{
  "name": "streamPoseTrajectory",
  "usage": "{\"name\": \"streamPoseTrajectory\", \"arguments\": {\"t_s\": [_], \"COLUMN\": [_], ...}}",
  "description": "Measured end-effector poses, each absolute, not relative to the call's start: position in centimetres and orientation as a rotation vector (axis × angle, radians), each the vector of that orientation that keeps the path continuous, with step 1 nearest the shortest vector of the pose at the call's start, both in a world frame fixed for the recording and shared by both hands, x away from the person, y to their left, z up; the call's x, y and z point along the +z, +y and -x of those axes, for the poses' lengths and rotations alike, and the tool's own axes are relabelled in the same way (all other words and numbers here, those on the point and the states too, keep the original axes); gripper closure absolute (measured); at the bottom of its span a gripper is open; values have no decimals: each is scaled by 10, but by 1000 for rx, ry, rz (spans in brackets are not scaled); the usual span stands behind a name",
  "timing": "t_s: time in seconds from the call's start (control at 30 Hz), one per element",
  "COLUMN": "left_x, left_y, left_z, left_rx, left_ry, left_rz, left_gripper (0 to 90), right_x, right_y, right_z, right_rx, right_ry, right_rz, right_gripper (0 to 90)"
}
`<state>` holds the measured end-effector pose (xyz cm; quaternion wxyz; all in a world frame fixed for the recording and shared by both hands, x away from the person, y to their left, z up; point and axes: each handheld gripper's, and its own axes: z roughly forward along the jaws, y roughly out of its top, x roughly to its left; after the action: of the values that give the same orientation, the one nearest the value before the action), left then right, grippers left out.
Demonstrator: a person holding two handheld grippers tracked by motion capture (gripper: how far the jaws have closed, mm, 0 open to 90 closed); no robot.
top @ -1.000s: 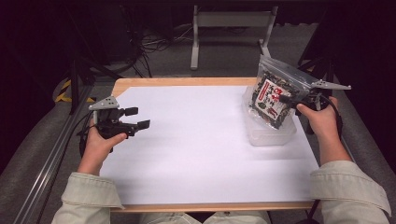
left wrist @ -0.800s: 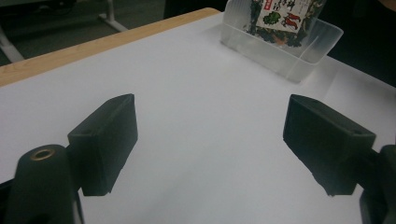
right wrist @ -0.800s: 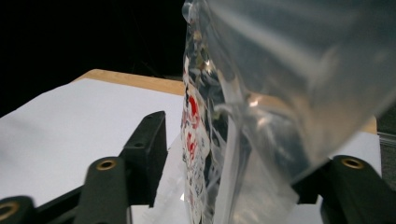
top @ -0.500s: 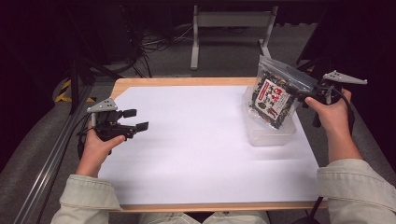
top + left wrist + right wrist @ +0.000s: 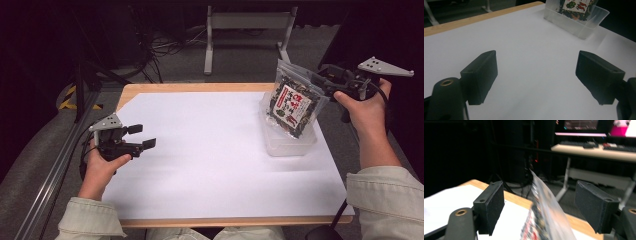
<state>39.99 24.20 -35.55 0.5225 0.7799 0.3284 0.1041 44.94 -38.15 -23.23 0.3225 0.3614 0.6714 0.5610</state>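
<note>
Both grippers stood open: the right gripper (image 5: 320,80), its jaws just parted, straddled the top edge of the snack pouch (image 5: 292,105) without pinching, since the clear tub (image 5: 290,142) propped it upright. The left gripper (image 5: 142,137) idled far from the tub, empty.

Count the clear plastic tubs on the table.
1. A clear plastic tub sits at the right side of the white table, with a snack bag standing in it. Nothing on the table looks able to hide another.
</note>
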Motion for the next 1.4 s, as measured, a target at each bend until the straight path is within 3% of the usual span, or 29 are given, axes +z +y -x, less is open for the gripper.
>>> {"name": "streamPoseTrajectory", "arguments": {"t_s": [0.23, 0.83, 1.4], "left_x": [-359, -365, -376], "left_y": [242, 239, 234], "left_z": [-394, -386, -386], "left_rx": [246, 244, 232], "left_ry": [781, 750, 757], "left_rz": [-1852, -1825, -1832], "left_gripper": [186, 185, 185], "right_x": [-226, -257, -320], "right_y": [-346, -292, -274], "right_z": [-433, -417, -411], "right_rx": [1579, 1743, 1714], "right_ry": [1847, 2006, 2072], "right_rz": [-837, -768, -815], "right_gripper": [237, 222, 213]}}
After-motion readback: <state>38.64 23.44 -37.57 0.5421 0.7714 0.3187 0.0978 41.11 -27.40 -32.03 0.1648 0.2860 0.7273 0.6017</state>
